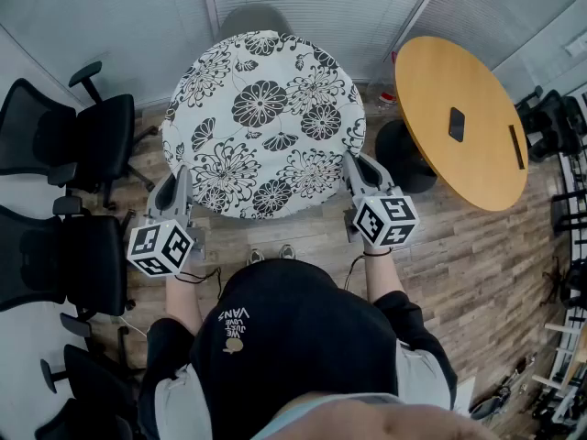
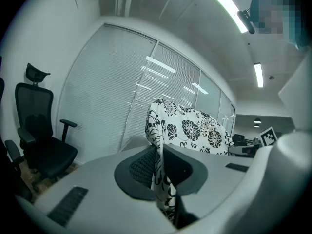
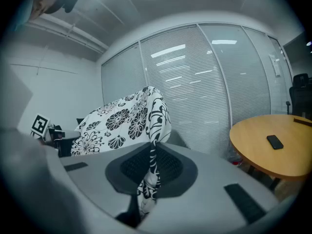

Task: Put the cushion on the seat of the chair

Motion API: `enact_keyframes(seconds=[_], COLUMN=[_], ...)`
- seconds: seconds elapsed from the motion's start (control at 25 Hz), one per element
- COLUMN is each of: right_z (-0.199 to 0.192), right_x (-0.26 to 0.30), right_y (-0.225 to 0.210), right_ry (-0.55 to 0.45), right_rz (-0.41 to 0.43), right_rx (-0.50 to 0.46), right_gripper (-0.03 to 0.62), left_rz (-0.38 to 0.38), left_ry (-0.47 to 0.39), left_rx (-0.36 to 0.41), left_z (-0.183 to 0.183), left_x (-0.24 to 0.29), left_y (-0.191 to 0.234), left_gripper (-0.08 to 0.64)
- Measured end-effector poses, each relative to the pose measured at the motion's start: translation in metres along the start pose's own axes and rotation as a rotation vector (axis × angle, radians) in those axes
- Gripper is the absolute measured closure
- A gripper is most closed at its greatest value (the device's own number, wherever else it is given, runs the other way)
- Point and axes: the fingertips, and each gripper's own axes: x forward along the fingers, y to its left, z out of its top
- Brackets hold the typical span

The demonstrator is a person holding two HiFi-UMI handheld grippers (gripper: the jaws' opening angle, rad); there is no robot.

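Pinching cushion (image 1: pixel 263 122) edges: left gripper (image 1: pixel 181 187), right gripper (image 1: pixel 356 174), both clamped.

Round white black-floral cushion (image 1: pixel 261 122) held up by edges; grey chair (image 1: pixel 255 15) mostly hidden behind.

The round black-and-white floral cushion (image 1: pixel 261 122) fills the space ahead and hides most of the grey chair (image 1: pixel 252 16) behind it. Black mesh office chairs (image 1: pixel 87 145) crowd the left, leaving a narrow gap. The round wooden table (image 1: pixel 459 126) stands near on the right. The wood-plank floor (image 1: pixel 459 264) lies open at the near right.
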Motion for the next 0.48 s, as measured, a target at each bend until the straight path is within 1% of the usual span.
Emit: enact_keyframes(seconds=[0.48], right_z=[0.0024], right_x=[0.0014], right_y=[0.0003], right_ry=[-0.005], right_rz=[0.005], right_rx=[0.002], right_gripper=[0.558], left_rz=[0.000], left_ry=[0.000], left_rx=[0.008], left_z=[0.0031], left_x=[0.0013], left_y=[-0.0012], left_gripper=[0.525])
